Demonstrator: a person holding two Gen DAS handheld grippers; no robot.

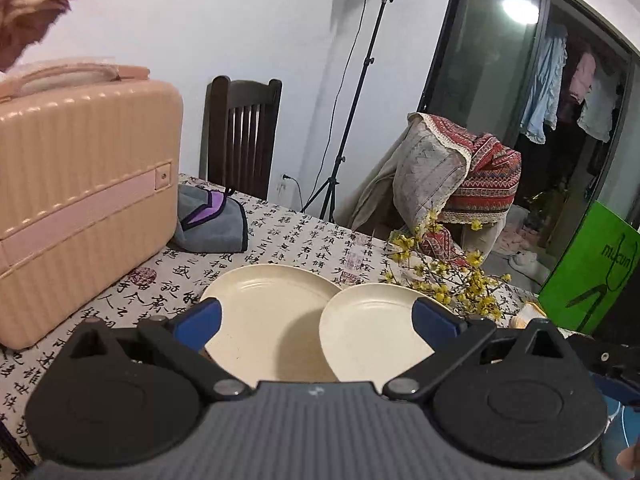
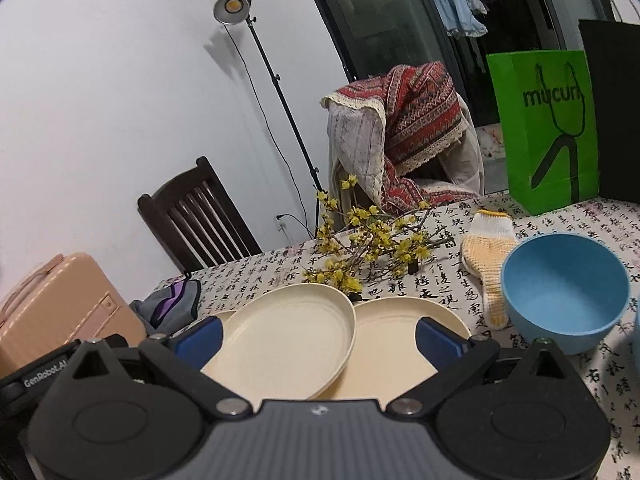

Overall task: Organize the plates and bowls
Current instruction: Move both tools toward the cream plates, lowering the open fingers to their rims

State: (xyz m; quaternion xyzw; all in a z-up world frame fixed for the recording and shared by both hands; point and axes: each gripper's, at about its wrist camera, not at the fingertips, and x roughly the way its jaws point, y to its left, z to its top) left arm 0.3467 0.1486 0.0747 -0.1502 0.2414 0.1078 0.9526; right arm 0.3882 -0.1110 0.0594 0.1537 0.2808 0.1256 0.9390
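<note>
Two cream plates lie on the calligraphy-print tablecloth (image 1: 280,236). In the left wrist view the left plate (image 1: 264,312) sits under the edge of the right plate (image 1: 372,328). My left gripper (image 1: 318,320) is open, hovering low over both. In the right wrist view one cream plate (image 2: 288,332) overlaps another (image 2: 396,340), and my right gripper (image 2: 320,340) is open just above them. A blue bowl (image 2: 564,296) stands on the table to the right of that gripper, apart from it.
A pink suitcase (image 1: 80,196) stands at the left with a grey-purple cloth (image 1: 212,220) beside it. Yellow flower branches (image 2: 372,240) lie behind the plates, a knit glove (image 2: 488,248) beside the bowl, a green paper bag (image 2: 548,128) at the back right. A dark chair (image 1: 240,132) stands behind the table.
</note>
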